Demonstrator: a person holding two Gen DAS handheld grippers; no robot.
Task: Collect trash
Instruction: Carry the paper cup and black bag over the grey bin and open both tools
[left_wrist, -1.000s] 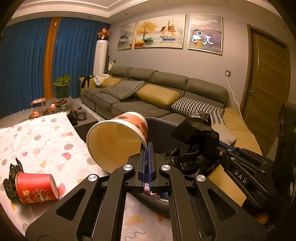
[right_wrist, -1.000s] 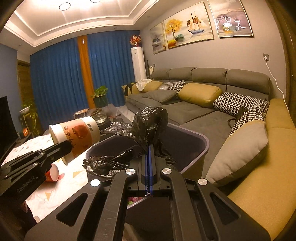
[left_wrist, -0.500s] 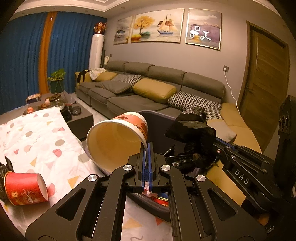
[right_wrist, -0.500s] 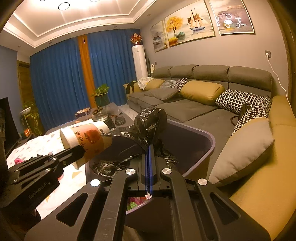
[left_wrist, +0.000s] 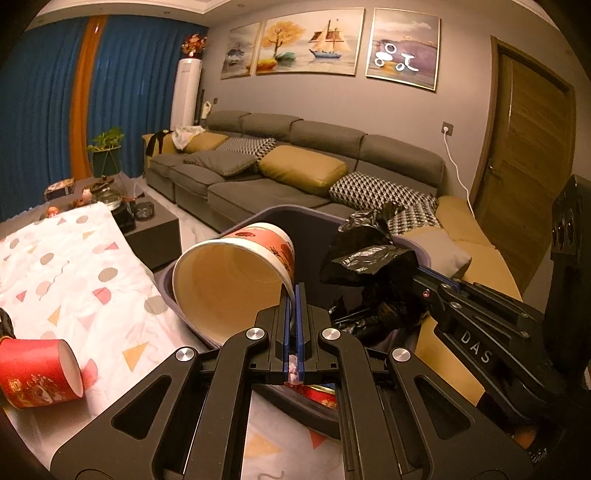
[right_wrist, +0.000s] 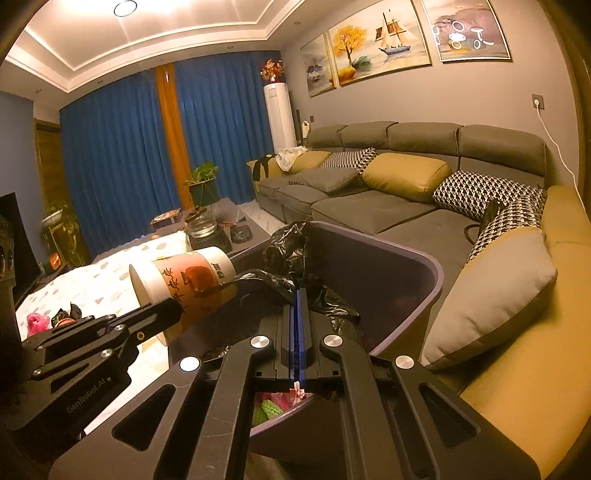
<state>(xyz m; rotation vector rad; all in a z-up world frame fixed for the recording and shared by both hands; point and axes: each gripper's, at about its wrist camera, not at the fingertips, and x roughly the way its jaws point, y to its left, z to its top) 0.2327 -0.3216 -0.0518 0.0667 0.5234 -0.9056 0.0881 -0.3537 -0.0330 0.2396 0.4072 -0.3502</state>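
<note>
My left gripper (left_wrist: 294, 291) is shut on the rim of a big paper cup (left_wrist: 236, 280), cream inside with a red print, tipped on its side over the near edge of a dark purple bin (left_wrist: 280, 214). The right wrist view shows the same cup (right_wrist: 184, 277) and left gripper (right_wrist: 173, 306) at the bin's left side. My right gripper (right_wrist: 300, 295) is shut on a black plastic bag (right_wrist: 291, 254) bunched at the bin (right_wrist: 424, 258) rim; the bag (left_wrist: 369, 258) also appears in the left wrist view. A red paper cup (left_wrist: 37, 373) lies on its side on the tablecloth.
A white tablecloth with coloured shapes (left_wrist: 66, 266) covers the table left of the bin. Pink and dark scraps (right_wrist: 40, 321) lie on it. A grey sofa with cushions (left_wrist: 295, 173) runs behind. A dark coffee table (left_wrist: 155, 221) with a glass pot stands beyond.
The left gripper carried the big cup right and a little lower, from beside the bin to over its near edge. The right gripper kept its hold on the bag.
</note>
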